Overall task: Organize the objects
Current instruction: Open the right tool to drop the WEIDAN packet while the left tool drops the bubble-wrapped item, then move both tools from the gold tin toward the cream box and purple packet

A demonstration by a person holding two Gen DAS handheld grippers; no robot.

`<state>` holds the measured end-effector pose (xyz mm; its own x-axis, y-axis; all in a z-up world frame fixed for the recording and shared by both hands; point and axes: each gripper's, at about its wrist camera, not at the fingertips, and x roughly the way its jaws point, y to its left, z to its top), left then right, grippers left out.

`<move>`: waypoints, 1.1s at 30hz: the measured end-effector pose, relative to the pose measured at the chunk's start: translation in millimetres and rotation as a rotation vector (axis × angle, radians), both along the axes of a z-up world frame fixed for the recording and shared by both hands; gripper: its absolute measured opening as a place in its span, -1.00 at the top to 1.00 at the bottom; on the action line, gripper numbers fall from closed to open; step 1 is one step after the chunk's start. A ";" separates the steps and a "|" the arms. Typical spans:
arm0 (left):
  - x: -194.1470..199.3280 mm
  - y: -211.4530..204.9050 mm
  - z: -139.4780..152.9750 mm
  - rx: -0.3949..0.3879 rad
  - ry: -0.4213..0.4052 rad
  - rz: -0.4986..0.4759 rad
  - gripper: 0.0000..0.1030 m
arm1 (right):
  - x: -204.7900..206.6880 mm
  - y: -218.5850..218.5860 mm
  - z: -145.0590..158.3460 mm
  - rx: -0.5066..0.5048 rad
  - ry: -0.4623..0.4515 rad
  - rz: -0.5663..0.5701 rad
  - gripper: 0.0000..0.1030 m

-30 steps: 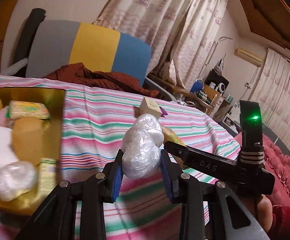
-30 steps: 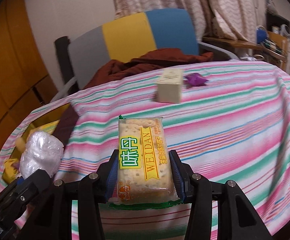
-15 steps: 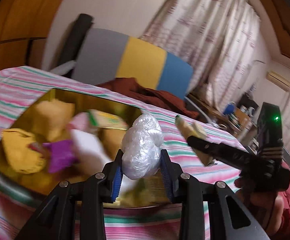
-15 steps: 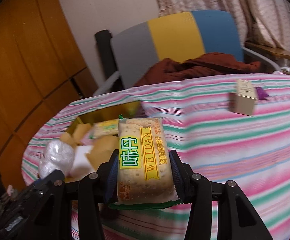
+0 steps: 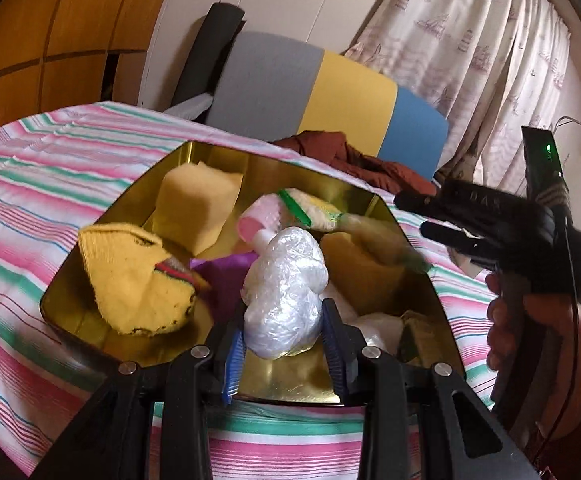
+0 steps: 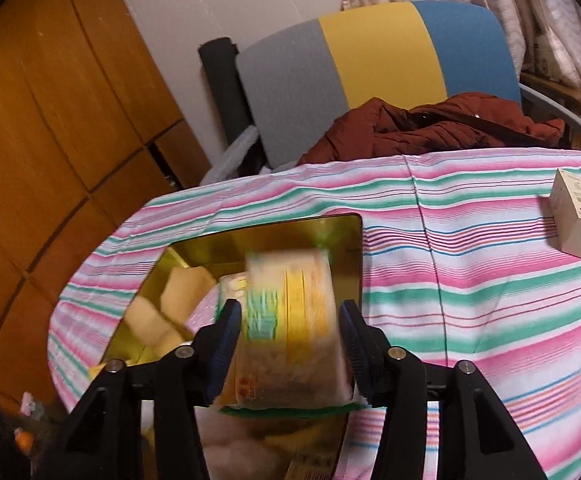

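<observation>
A gold tin [image 5: 226, 152] on the striped tablecloth holds several items. My left gripper [image 5: 286, 336] hangs over the tin's near side, shut on a clear plastic-wrapped bundle [image 5: 286, 288]. In the right wrist view my right gripper [image 6: 290, 308] is above the tin [image 6: 346, 224]. Its jaws are opening, and a gap shows on each side of the cracker packet [image 6: 290, 340], which is blurred between them. From the left wrist view, the right gripper [image 5: 410, 215] reaches in over the tin's right edge, held by a hand [image 5: 530, 328].
In the tin lie a yellow knitted piece [image 5: 130, 280], a yellow sponge [image 5: 194, 208], a pink item [image 5: 258, 220] and a purple wrapper [image 5: 222, 276]. A small cream box [image 6: 578, 216] stands on the cloth at the right. Behind the table is a chair [image 6: 370, 48] with a brown jacket [image 6: 430, 128].
Both grippers have swung left from the open cloth to above the tin. The right jaws have spread away from the cracker packet, which now blurs. The left still grips the bundle.
</observation>
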<state>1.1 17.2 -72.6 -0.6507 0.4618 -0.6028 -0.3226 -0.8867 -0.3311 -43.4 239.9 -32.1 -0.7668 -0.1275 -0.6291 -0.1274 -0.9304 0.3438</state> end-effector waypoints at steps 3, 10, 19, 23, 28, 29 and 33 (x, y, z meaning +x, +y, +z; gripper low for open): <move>0.9 2.6 0.1 -0.016 0.010 -0.003 0.33 | 1.8 5.1 3.9 0.003 0.008 -0.041 -0.34; 7.9 3.9 5.7 -0.029 0.029 0.022 -0.07 | 44.6 10.8 17.2 -0.010 0.100 -0.067 -0.50; 19.8 -8.6 25.5 -0.009 0.127 0.143 -0.23 | 71.1 26.7 11.0 -0.053 0.098 -0.111 -0.54; 26.3 0.1 32.7 -0.018 0.156 0.115 -0.24 | 76.5 33.9 4.2 -0.054 0.073 -0.130 -0.54; 34.2 17.7 36.8 -0.038 0.172 0.049 -0.24 | 82.3 38.9 1.1 -0.047 0.065 -0.143 -0.54; 35.4 20.8 36.9 -0.041 0.173 0.035 -0.24 | 82.9 40.0 0.8 -0.045 0.065 -0.146 -0.54; 42.6 33.7 37.7 -0.047 0.175 -0.021 -0.24 | 86.2 45.1 0.3 -0.023 0.059 -0.156 -0.54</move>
<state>43.7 50.9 -34.9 -0.7380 0.4507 -0.5022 -0.3908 -0.8922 -0.2263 42.8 285.1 -31.8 -0.8138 -0.0180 -0.5809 -0.2489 -0.8925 0.3763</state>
